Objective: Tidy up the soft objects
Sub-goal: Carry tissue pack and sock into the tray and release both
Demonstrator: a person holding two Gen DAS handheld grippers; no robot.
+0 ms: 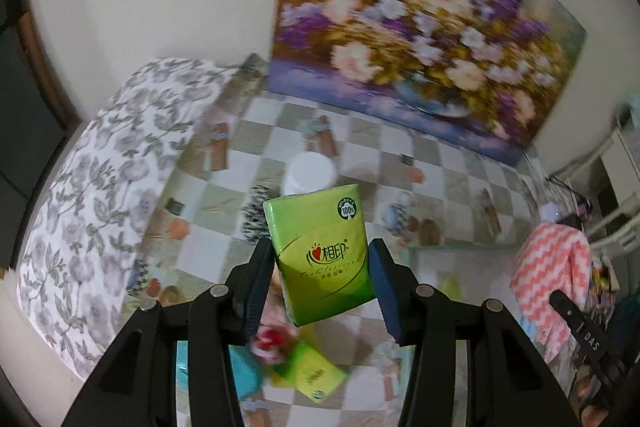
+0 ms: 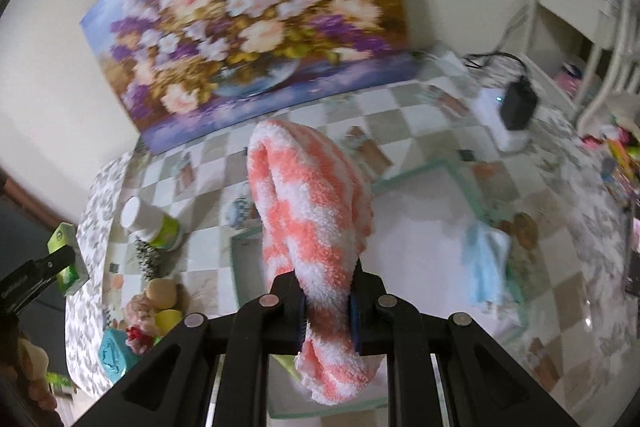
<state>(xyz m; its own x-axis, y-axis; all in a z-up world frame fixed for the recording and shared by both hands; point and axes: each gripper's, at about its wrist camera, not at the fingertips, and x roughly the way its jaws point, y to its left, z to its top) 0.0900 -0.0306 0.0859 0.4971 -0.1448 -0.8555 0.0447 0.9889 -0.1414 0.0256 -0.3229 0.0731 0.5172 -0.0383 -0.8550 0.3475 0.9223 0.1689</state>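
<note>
Two grippers, both loaded: left gripper point(image 1: 320, 263) clamps a green tissue pack point(image 1: 320, 259); right gripper point(image 2: 328, 307) pinches a folded pink-and-white striped towel point(image 2: 312, 211) above the checked tablecloth point(image 2: 420, 123).

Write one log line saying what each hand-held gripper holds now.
left hand-held gripper: green plastic tissue pack | right hand-held gripper: fluffy pink-and-white striped towel

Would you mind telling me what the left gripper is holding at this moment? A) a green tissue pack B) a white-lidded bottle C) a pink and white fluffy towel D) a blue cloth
A: in the left wrist view the left gripper has its jaws closed on either side of the green tissue pack, lifted above the table, while the pink and white towel is in the right gripper.
</note>
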